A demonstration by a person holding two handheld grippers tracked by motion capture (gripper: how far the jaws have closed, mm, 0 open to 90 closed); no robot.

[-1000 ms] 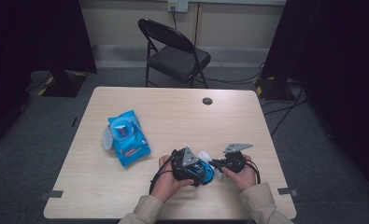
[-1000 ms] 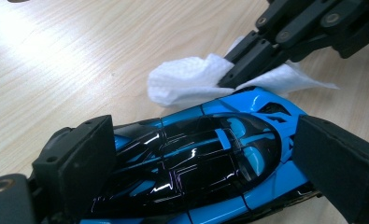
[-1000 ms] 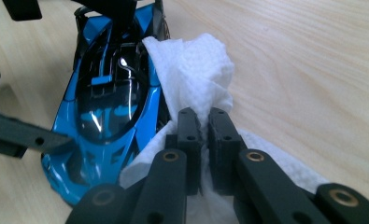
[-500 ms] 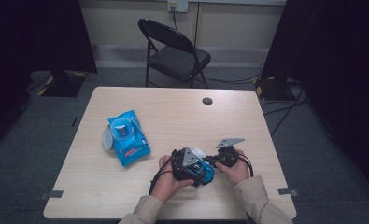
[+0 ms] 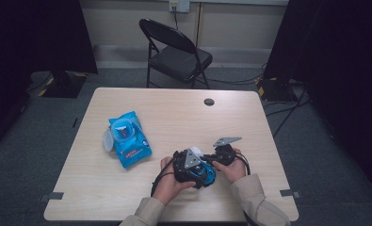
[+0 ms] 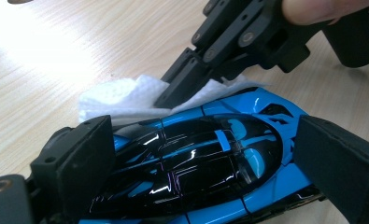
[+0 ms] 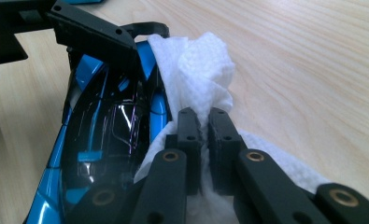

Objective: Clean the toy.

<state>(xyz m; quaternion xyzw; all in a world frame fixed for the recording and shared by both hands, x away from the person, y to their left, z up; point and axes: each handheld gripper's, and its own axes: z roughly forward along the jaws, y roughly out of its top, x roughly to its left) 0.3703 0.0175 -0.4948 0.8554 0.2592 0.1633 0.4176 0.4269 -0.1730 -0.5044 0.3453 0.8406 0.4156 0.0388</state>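
Between the right gripper's jaws a white wipe is pinched tight, the pads closed on its bunched fold. Just to that gripper's left lies a blue and black toy car, with the wipe touching its side; the car's long axis runs roughly along the jaws in the right gripper view. The left gripper clamps the car across its width, one pad on each flank, holding it near the table's front edge. The next stroke probably turns on this: the wipe sits at the car's edge, so it must travel sideways onto the glossy roof.

From the left gripper view, the right gripper comes in from beyond the car, angled down. Up in the high view, both hands meet at the car, and a blue wipes pack lies well apart to the left.
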